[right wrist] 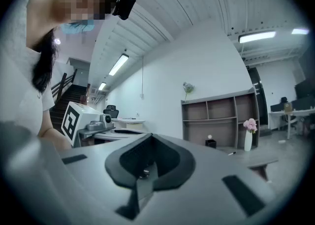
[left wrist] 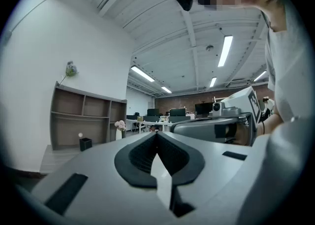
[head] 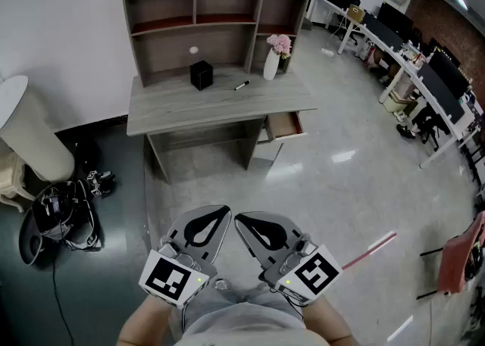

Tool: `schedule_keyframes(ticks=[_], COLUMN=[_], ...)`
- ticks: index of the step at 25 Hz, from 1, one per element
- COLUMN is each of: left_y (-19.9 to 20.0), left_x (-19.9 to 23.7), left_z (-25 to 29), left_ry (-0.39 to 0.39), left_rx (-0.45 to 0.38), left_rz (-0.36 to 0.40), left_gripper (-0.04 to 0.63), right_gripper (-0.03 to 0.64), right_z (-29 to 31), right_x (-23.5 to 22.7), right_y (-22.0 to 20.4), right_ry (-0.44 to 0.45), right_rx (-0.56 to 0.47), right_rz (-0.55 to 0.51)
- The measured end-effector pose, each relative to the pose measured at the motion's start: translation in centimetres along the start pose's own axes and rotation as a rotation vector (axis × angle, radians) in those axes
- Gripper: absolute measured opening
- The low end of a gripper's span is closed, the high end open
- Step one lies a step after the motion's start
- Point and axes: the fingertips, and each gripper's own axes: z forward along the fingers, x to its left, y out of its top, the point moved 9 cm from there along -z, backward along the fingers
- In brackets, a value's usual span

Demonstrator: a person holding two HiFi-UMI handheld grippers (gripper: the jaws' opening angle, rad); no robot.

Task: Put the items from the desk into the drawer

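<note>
A grey desk [head: 220, 106] with a shelf hutch stands ahead, well away from both grippers. On it sit a black cube [head: 201, 75], a dark pen [head: 242, 85] and a white vase of pink flowers [head: 271, 63]. A small white ball [head: 194, 50] rests on the hutch shelf. Under the desk's right end the drawer [head: 286, 123] is pulled open. My left gripper [head: 223, 210] and right gripper [head: 239, 220] are held low and close together, both shut and empty. The cube [left wrist: 85, 144] and the vase [right wrist: 247, 140] also show far off in the gripper views.
A pale round table [head: 26, 132] and a dark bundle of straps and cables [head: 61, 212] are on the floor at left. A red-and-white stick [head: 369, 250] lies at right. Office desks with monitors [head: 413, 60] and a red chair [head: 461, 255] line the right side.
</note>
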Motion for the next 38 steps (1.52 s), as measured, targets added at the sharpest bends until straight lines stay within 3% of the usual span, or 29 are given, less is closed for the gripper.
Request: schedule_keyframes(ticks=[15, 22, 28, 38], left_y=[-0.1, -0.7, -1.0, 1.5], left_x=[0.4, 1.3, 3.0, 8.5], left_z=[0.2, 2.5, 7.7, 20.2], left_ry=[-0.026, -0.058, -0.070, 0.034], left_rx=[-0.014, -0.017, 0.003, -0.012], left_rz=[0.005, -0.005, 0.004, 0.042], left_gripper=[0.002, 0.002, 0.002, 0.002], right_gripper=[0.006, 0.006, 0.006, 0.007], right_z=[0.3, 0.1, 1.3, 5.1], right_x=[0.2, -2.0, -7.2, -22.0], right_y=[0.2, -0.4, -1.3, 0.2], right_ry=[-0.020, -0.035, -0.033, 0.053], right_rx=[-0.002, -0.004, 0.000, -0.050], right_rz=[-0.011, 0.007, 0.002, -0.015])
